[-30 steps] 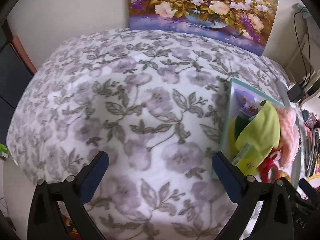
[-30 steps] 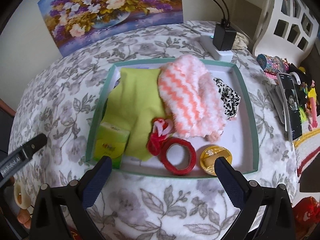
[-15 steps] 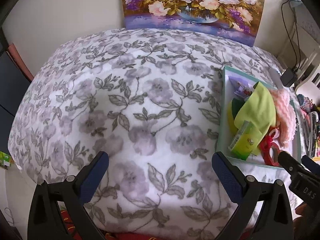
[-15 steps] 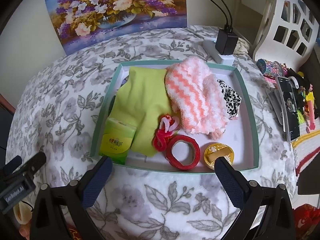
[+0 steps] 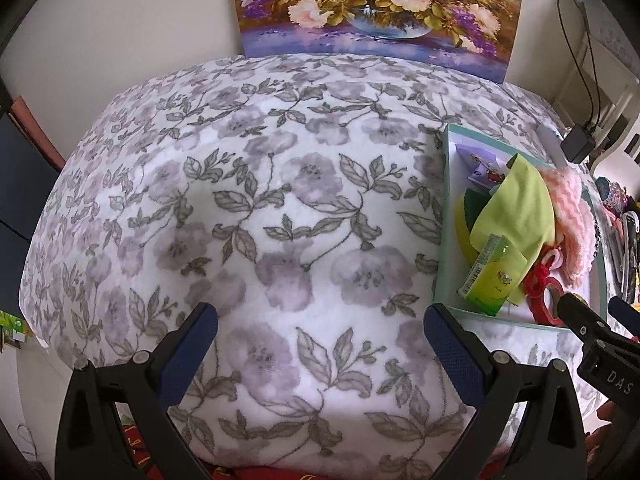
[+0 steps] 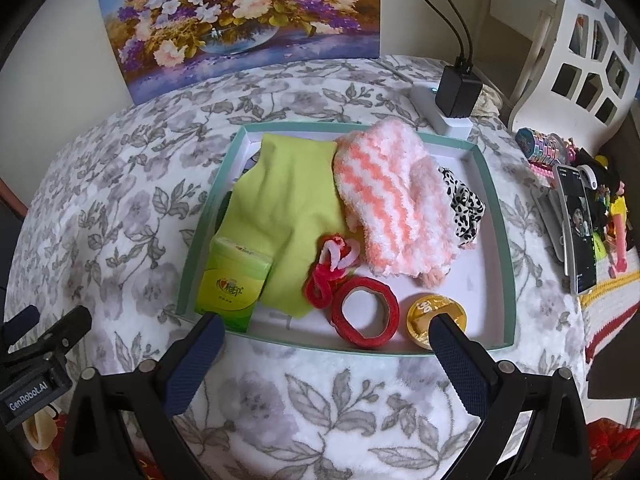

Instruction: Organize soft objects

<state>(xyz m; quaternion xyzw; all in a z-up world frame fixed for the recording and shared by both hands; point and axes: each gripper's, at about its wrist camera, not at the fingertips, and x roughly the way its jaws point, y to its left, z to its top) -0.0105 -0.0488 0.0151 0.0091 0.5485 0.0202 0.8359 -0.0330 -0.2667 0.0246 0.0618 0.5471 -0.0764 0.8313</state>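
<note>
A shallow teal-rimmed tray [image 6: 498,216] lies on the floral blanket [image 6: 120,216]. In it are a lime-green cloth [image 6: 284,216], a fluffy pink-and-white striped sock [image 6: 384,208], a black-and-white spotted scrunchie [image 6: 464,208], a red-and-white fuzzy loop [image 6: 328,268], a green tissue pack [image 6: 234,284], a red tape ring [image 6: 366,314] and a gold tin [image 6: 434,314]. My right gripper [image 6: 326,334] stands open just before the tray's near rim, holding nothing. My left gripper [image 5: 320,328] hangs open over bare blanket [image 5: 248,208], left of the tray [image 5: 444,240]; the green cloth [image 5: 516,208] shows there too.
A flower painting [image 6: 244,20] leans on the wall behind. A black charger on a white power strip [image 6: 456,92] sits past the tray. A phone [image 6: 578,232] and small toys lie at the right edge, near a white chair [image 6: 580,40].
Both grippers have drawn back and risen a little, so the tray looks smaller and farther. Each gripper's side now shows in the other's view. Nothing in the tray moved.
</note>
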